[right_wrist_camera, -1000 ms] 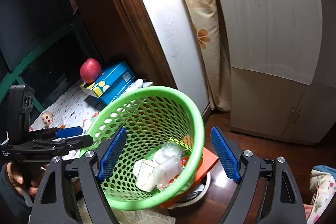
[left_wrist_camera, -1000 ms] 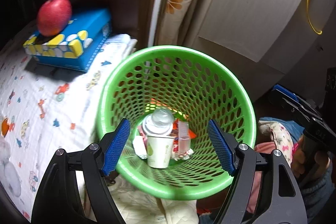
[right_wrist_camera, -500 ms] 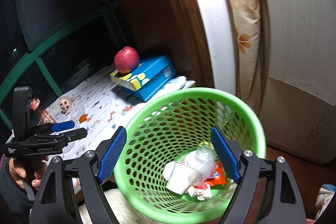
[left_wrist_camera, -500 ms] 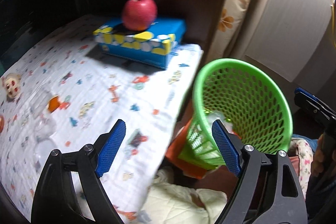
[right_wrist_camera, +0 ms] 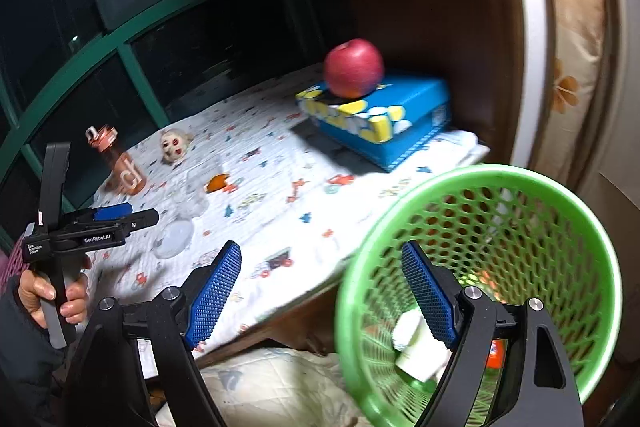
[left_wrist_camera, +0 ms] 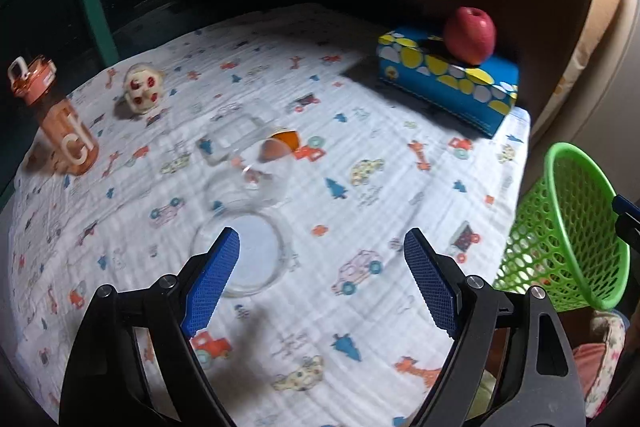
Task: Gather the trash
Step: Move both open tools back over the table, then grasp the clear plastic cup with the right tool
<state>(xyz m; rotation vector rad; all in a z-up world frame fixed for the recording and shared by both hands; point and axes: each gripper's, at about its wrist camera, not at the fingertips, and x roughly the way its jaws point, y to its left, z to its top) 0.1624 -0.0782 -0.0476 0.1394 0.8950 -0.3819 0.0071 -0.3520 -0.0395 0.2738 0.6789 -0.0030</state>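
A green mesh basket [right_wrist_camera: 516, 187] stands beside the table's right edge and holds a white cup [right_wrist_camera: 416, 351] and wrappers; it also shows in the left wrist view [left_wrist_camera: 576, 227]. My left gripper [left_wrist_camera: 322, 283] is open and empty above the patterned tablecloth [left_wrist_camera: 380, 227], just over a clear round lid [left_wrist_camera: 248, 259]. Clear plastic containers [left_wrist_camera: 244, 163] and an orange scrap [left_wrist_camera: 286, 139] lie beyond it. My right gripper [right_wrist_camera: 322, 293] is open and empty, its right finger over the basket's rim. The left gripper shows from the side in the right wrist view [right_wrist_camera: 116, 217].
A red apple [left_wrist_camera: 470, 35] sits on a blue tissue box [left_wrist_camera: 448, 83] at the back right. An orange water bottle [left_wrist_camera: 60, 123] and a small doll head [left_wrist_camera: 142, 93] stand at the back left. A green-framed dark window runs behind the table.
My left gripper has swung left from over the basket to above the tablecloth and the clear lid. My right gripper's view has shifted left, so the basket sits lower right.
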